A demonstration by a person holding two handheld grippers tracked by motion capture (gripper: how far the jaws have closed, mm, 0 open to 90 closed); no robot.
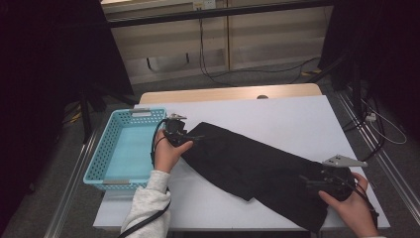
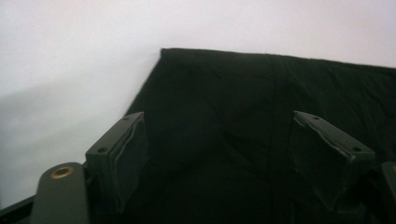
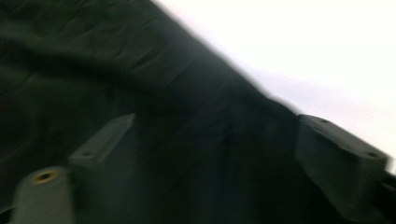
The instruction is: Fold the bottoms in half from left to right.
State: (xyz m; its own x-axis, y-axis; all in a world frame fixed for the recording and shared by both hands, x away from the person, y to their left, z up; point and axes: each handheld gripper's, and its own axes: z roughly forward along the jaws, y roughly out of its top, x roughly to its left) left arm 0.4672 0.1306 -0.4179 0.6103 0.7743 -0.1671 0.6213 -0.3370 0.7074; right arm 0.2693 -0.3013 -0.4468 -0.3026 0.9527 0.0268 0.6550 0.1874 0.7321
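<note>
Nearest the camera in the high view, the right gripper sits over the near end of the black garment, held in the person's right hand. Its jaws stand wide apart with cloth beneath them and nothing pinched; the right gripper view confirms the pads clear of the fabric, though that view is blurred. The left gripper, in the left hand, rests at the garment's far end, beside the blue basket. Its jaws are likewise spread, the dark cloth lying flat between and below them, gripped by neither pad. The garment lies on the white table, just right of the basket, folded into a long band. Its long axis runs diagonally, from the end by the basket's far right corner down toward the near right edge of the table, where it slightly overhangs. The left gripper view shows a squared corner of the folded cloth pointing away from that gripper. Judgement: the garment appears just laid out, with a further fold or a lift into the basket to follow. To do that well, each gripper should take all layers at an end corner and keep the band taut and level.
</note>
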